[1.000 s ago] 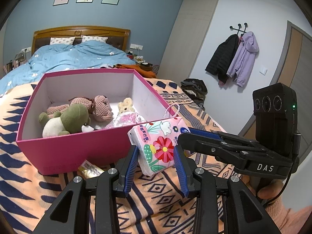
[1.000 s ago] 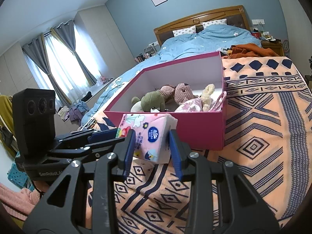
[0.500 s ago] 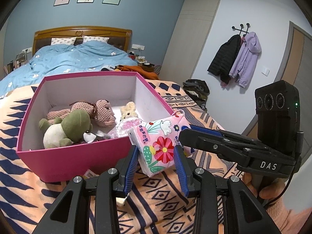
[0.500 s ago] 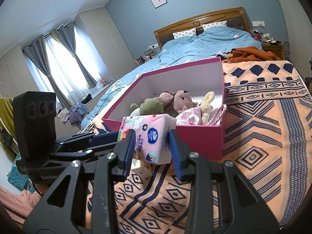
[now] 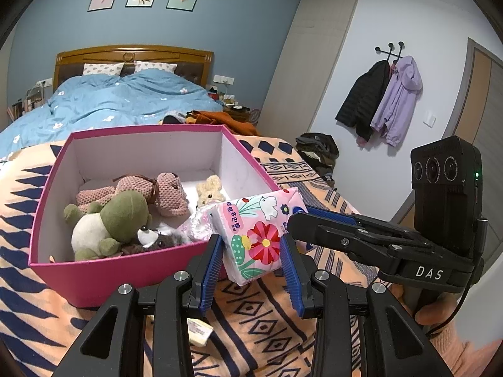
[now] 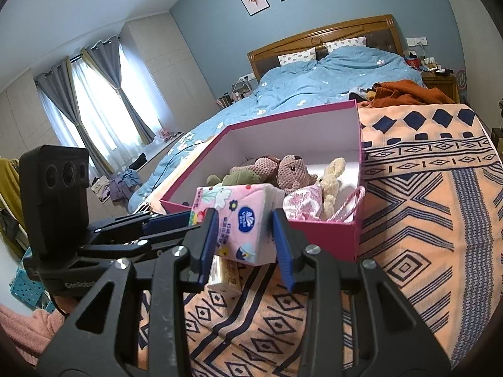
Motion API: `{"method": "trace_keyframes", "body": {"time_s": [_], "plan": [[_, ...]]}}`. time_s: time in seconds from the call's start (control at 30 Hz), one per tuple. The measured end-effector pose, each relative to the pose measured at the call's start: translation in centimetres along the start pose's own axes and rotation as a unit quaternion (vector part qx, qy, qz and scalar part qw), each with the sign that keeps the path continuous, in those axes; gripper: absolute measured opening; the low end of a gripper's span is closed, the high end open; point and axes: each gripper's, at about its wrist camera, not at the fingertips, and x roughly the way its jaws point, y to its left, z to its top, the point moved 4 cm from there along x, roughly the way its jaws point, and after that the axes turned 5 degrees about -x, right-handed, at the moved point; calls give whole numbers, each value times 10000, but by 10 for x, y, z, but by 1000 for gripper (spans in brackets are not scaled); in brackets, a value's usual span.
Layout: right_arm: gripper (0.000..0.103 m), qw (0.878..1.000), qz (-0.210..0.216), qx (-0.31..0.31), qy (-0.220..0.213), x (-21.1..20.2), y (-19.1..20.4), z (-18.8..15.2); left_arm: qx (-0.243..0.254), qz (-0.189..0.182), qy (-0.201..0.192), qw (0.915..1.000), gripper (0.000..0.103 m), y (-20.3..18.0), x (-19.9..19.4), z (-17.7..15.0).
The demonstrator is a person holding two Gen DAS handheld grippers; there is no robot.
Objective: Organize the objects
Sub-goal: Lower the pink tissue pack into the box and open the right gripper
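Observation:
A pink flowered tissue pack (image 5: pixel 257 235) (image 6: pixel 242 223) hangs above the patterned blanket, level with the near rim of the pink box (image 5: pixel 94 270) (image 6: pixel 323 238). My left gripper (image 5: pixel 251 245) is shut on its sides. My right gripper (image 6: pixel 244 220) is shut on the same pack, reaching in from the right (image 5: pixel 301 220) in the left wrist view. In the right wrist view the left gripper (image 6: pixel 185 220) comes in from the left. Inside the box lie a green plush (image 5: pixel 116 216), a pink knitted plush (image 5: pixel 163 188), a cream bunny (image 6: pixel 330 182) and a pink pouch (image 6: pixel 301 204).
A small pale packet (image 5: pixel 198 333) (image 6: pixel 224 275) lies on the orange patterned blanket (image 6: pixel 424 251) below the held pack. Behind the box are a blue duvet (image 5: pixel 119 103) and rust-coloured clothes (image 6: pixel 405 91). Coats (image 5: pixel 380 97) hang on the right wall.
Both grippers have risen a little with the tissue pack. The pack now overlaps the box's near rim, and more of the box's inside shows.

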Motion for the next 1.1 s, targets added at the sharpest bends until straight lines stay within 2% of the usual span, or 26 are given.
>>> {"method": "trace_keyframes", "body": {"time_s": [1.1], "plan": [[38,10000,-58,43,-67,16,-8,23,48,171,-44,9998,37,11,14,28]]}}
